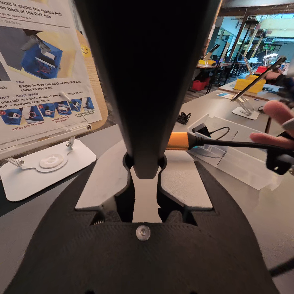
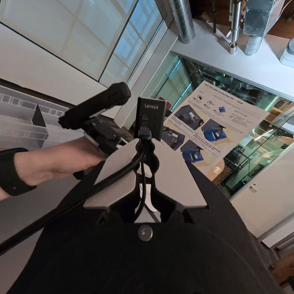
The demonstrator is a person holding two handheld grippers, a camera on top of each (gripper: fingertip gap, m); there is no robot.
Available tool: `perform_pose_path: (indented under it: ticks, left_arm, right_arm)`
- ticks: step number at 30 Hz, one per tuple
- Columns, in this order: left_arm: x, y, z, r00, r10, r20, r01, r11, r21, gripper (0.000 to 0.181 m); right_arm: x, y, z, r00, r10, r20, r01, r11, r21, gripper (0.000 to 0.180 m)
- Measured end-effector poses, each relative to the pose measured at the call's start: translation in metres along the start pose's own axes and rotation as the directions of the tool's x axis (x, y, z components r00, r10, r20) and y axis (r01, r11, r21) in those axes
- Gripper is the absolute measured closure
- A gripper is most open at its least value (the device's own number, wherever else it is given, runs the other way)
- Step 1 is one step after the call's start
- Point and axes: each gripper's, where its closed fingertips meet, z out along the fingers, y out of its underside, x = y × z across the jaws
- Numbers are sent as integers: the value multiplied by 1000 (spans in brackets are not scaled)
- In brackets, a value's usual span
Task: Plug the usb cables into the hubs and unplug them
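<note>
- Left gripper (image 1: 144,165) fingers clamp a dark slab-shaped USB hub (image 1: 143,79); an orange-shelled plug (image 1: 177,141) juts right.
- Right gripper (image 2: 145,143) fingers pinch black cables (image 2: 143,152) just below the plug.

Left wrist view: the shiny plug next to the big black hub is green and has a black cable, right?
Not quite. The shiny metal plug is orange, not green. The left wrist view shows it next to the big black hub, and it does have a black cable, running off to the right.
</note>
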Motion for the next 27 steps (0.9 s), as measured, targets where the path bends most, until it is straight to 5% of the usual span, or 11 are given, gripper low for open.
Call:
perform_pose_path:
  ticks: [27]
  left_arm:
    - [21, -13, 1, 995, 98, -26, -96, 992, 77, 152]
  right_arm:
    - [-7, 29, 12, 996, -81, 23, 83, 993, -82, 172]
